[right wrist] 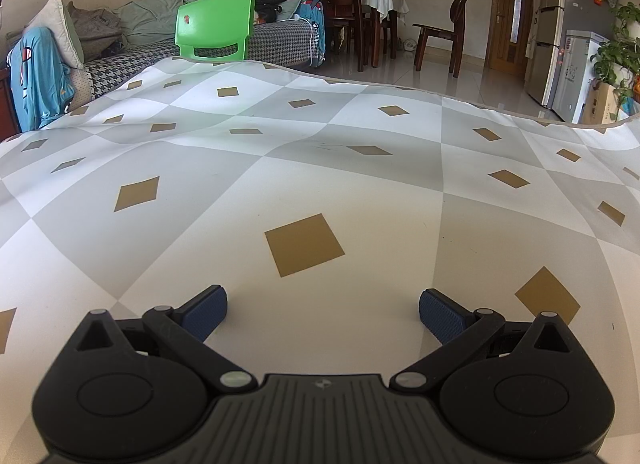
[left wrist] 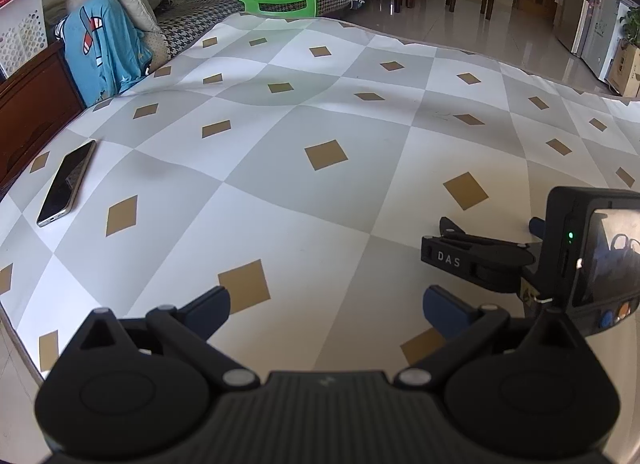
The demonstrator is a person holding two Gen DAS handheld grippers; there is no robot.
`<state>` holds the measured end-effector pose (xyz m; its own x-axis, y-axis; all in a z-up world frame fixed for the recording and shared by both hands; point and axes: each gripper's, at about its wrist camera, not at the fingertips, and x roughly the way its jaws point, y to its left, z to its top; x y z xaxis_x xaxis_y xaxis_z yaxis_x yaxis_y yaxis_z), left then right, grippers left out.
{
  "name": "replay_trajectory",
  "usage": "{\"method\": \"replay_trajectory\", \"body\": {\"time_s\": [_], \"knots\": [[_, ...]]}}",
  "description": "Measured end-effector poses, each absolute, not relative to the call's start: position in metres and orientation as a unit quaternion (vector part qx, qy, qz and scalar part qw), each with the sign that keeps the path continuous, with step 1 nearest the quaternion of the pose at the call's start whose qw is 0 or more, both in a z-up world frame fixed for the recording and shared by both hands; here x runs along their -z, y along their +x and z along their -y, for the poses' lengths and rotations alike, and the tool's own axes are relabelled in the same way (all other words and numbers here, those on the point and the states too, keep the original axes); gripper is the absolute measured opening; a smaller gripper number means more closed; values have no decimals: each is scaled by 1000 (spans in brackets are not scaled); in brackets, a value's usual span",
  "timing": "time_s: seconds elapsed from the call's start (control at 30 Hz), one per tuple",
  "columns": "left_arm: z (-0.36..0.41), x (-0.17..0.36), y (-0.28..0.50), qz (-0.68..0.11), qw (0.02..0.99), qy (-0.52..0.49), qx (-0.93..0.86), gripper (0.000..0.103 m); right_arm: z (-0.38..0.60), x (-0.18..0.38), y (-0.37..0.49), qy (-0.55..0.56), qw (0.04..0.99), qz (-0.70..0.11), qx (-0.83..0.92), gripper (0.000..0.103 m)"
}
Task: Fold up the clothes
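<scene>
Tongs [left wrist: 326, 306] [right wrist: 323, 310] low, agape over tablecloth [right wrist: 360, 192]

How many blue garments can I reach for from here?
2. One blue garment hangs at the table's far left beside the pillow; another is draped behind the green chair. More may be hidden.

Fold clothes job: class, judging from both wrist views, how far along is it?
Nothing looks done: the table carries no garment, only a phone. Nothing is in hand: the left gripper and right gripper are open and empty. Fetching and folding remain, perhaps the blue garment hanging beyond the table.
</scene>
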<state>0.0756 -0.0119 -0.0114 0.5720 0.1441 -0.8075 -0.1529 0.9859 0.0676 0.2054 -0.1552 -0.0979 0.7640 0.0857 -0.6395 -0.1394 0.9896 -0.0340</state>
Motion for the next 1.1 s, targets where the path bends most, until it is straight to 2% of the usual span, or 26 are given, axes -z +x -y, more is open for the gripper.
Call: {"method": "replay_trajectory", "body": {"time_s": [0.6,0.87,1.1], "knots": [[15,32,79,-471,875,38,-104,103,155,98,206,-40,938,-338,-60,103],[0,51,88,-500,857,8,-126,103,155,98,206,-40,938,-338,-60,103],[10,50,90,-488,864,34,-120,103,155,98,206,-40,938,-338,-60,103]]}}
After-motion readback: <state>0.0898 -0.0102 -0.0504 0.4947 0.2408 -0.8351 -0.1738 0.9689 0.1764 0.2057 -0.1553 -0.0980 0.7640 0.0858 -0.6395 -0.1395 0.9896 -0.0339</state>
